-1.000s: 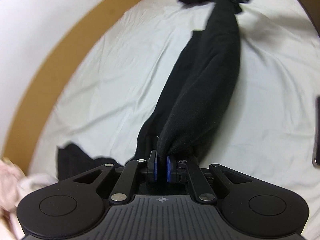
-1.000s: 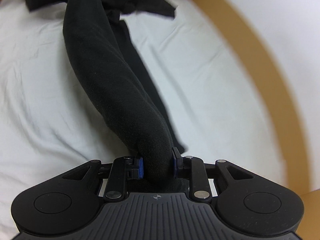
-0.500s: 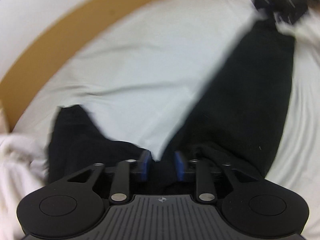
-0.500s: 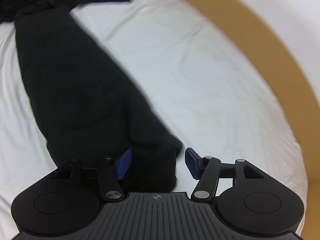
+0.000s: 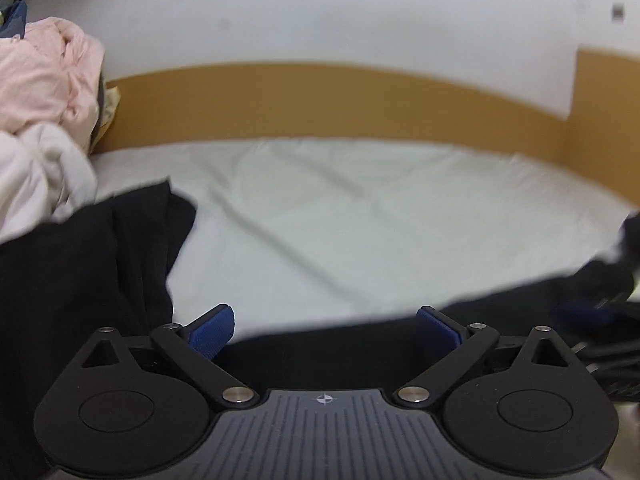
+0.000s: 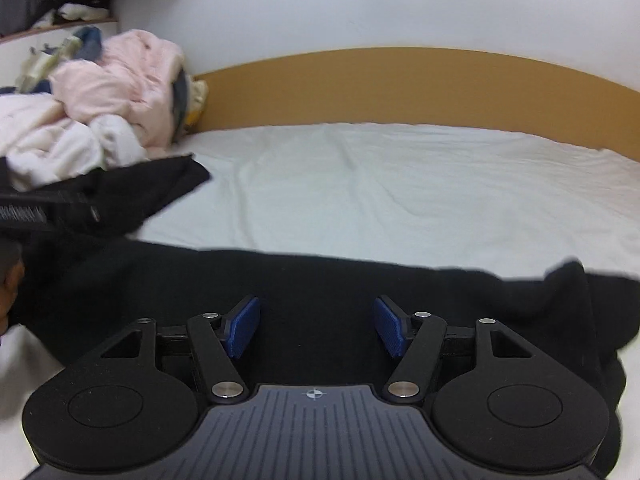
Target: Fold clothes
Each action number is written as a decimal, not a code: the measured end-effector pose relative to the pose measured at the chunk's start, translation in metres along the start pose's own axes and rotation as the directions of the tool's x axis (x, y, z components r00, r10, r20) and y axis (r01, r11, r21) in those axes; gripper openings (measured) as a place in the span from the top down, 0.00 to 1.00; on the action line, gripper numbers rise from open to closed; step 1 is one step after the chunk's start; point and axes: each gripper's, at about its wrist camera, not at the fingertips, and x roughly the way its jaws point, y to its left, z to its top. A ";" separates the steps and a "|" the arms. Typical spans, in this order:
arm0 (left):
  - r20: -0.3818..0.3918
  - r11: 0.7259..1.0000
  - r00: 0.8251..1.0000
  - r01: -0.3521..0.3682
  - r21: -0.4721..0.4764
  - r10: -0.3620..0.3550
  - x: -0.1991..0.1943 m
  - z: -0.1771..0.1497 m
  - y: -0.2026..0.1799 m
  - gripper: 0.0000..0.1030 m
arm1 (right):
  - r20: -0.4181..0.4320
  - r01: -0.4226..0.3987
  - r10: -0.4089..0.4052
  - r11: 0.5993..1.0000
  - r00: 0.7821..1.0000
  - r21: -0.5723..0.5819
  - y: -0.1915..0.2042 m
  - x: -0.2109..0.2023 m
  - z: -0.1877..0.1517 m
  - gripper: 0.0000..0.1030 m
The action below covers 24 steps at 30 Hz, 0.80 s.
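Both tongs opening, left gripper [image 5: 325, 329] and right gripper [image 6: 316, 326] released over the black garment [image 6: 328, 280] lying flat across the lower frame on the bed sheet [image 6: 400, 184] (first fold apparently laid; pile [image 6: 96, 120] upper left unfolded).

A black garment [image 6: 360, 292] of soft, matte, fleece-like cloth is lying flat on the white sheet of the bed [image 6: 400, 184], stretching as a long dark band from side to side across the right wrist view. Its far edge is running nearly straight, and its right end is bunching into a small raised peak. In the left wrist view the same black cloth [image 5: 88, 264] is spreading over the left part of the bed, with one loose flap folding outward toward the middle, and a thin strip is reaching away to the right.
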 end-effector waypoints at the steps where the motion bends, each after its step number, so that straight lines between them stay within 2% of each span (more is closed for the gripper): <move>1: -0.005 1.000 1.000 -0.022 0.010 0.022 0.004 -0.012 -0.001 0.00 | 0.004 0.019 -0.019 1.000 1.000 0.002 -0.011 -0.006 -0.004 0.35; 2: 0.002 1.000 1.000 -0.007 -0.014 0.007 0.006 -0.025 0.004 0.00 | 0.006 0.038 -0.039 0.999 0.999 0.009 -0.023 -0.014 -0.008 0.33; 4: 0.009 0.996 0.999 0.036 -0.087 -0.035 0.003 -0.030 0.017 0.00 | 0.006 0.089 -0.089 0.994 0.996 0.065 -0.034 -0.020 -0.013 0.32; 6: 0.001 0.993 0.999 0.041 -0.110 -0.041 0.003 -0.032 0.022 0.00 | 0.018 0.134 -0.138 0.983 0.990 0.124 -0.041 -0.027 -0.020 0.33; 8: -0.007 0.997 1.000 0.015 -0.080 -0.016 0.004 -0.029 0.016 0.00 | 0.029 0.185 -0.191 0.972 0.981 0.142 -0.042 -0.027 -0.023 0.33; 9: -0.011 0.998 1.000 0.006 -0.069 -0.007 0.005 -0.029 0.014 0.00 | 0.034 0.233 -0.241 0.959 0.970 0.160 -0.046 -0.028 -0.023 0.33; 10: -0.013 0.997 1.000 0.008 -0.072 -0.009 0.006 -0.029 0.013 0.00 | 0.036 0.236 -0.247 0.953 0.968 0.188 -0.055 -0.029 -0.024 0.33; 12: -0.013 0.996 1.000 0.015 -0.083 -0.016 0.007 -0.029 0.015 0.00 | 0.024 0.188 -0.199 0.955 0.980 0.229 -0.075 -0.035 -0.027 0.36; 13: -0.012 0.996 1.000 0.016 -0.083 -0.017 0.007 -0.029 0.015 0.00 | 0.022 0.189 -0.198 0.957 0.980 0.220 -0.079 -0.033 -0.026 0.40; 15: -0.011 0.996 1.000 0.016 -0.083 -0.017 0.006 -0.028 0.014 0.00 | 0.024 0.237 -0.245 0.956 0.969 0.175 -0.080 -0.026 -0.024 0.41; 20: -0.010 0.997 1.000 0.017 -0.081 -0.018 0.006 -0.028 0.014 0.00 | 0.026 0.191 -0.201 0.959 0.979 0.209 -0.096 -0.029 -0.029 0.44; 23: -0.010 0.997 1.000 0.016 -0.081 -0.017 0.005 -0.027 0.013 0.00 | 0.032 0.190 -0.203 0.954 0.979 0.232 -0.103 -0.038 -0.033 0.51; 24: -0.010 0.997 1.000 0.016 -0.080 -0.017 0.005 -0.027 0.013 0.00 | 0.033 0.190 -0.204 0.952 0.979 0.240 -0.106 -0.039 -0.034 0.57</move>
